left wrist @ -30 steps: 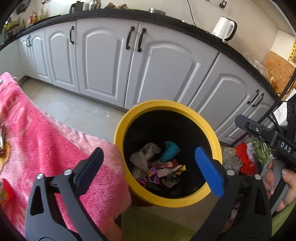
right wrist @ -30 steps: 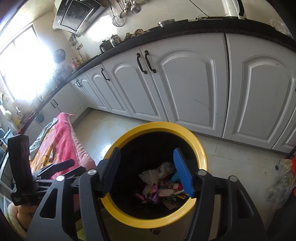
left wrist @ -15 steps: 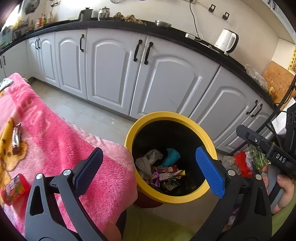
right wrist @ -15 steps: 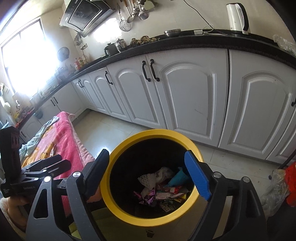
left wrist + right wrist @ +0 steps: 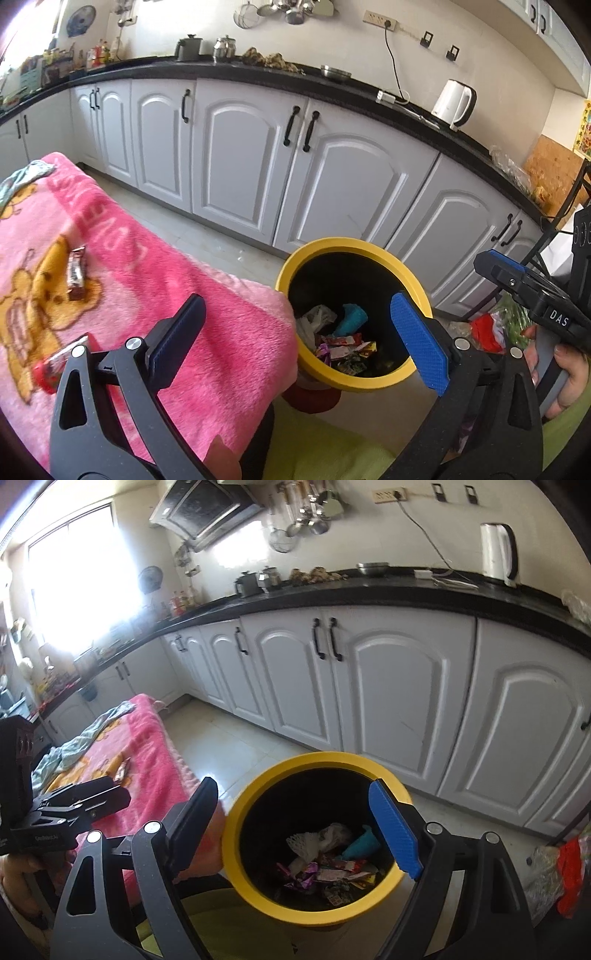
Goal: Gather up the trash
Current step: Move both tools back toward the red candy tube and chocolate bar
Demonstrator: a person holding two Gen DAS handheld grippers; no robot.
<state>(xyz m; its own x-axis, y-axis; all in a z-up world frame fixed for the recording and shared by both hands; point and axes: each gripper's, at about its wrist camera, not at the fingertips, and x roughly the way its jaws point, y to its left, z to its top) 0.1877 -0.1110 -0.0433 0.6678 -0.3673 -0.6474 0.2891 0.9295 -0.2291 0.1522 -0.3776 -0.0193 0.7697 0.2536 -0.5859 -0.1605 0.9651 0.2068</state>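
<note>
A yellow-rimmed black bin [image 5: 413, 280] stands on the floor beside a pink blanket [image 5: 155, 280]. It holds several wrappers [image 5: 343, 350] and a teal piece. It also shows in the right wrist view [image 5: 243, 860]. On the blanket lie a brown wrapper [image 5: 75, 273] and a red wrapper [image 5: 50, 367]. My left gripper [image 5: 299, 336] is open and empty, above the blanket's edge and the bin. My right gripper [image 5: 295, 823] is open and empty above the bin, and also shows in the left wrist view [image 5: 498, 266].
White cabinets [image 5: 240, 162] under a black counter run behind the bin. A white kettle [image 5: 454, 99] stands on the counter. Plastic bags with red and green items [image 5: 487, 328] lie on the floor right of the bin. A light cloth [image 5: 85, 738] lies on the blanket's far end.
Both grippers have pulled back and up from the bin, which now looks smaller. The left view has swung so more of the blanket and its two wrappers show.
</note>
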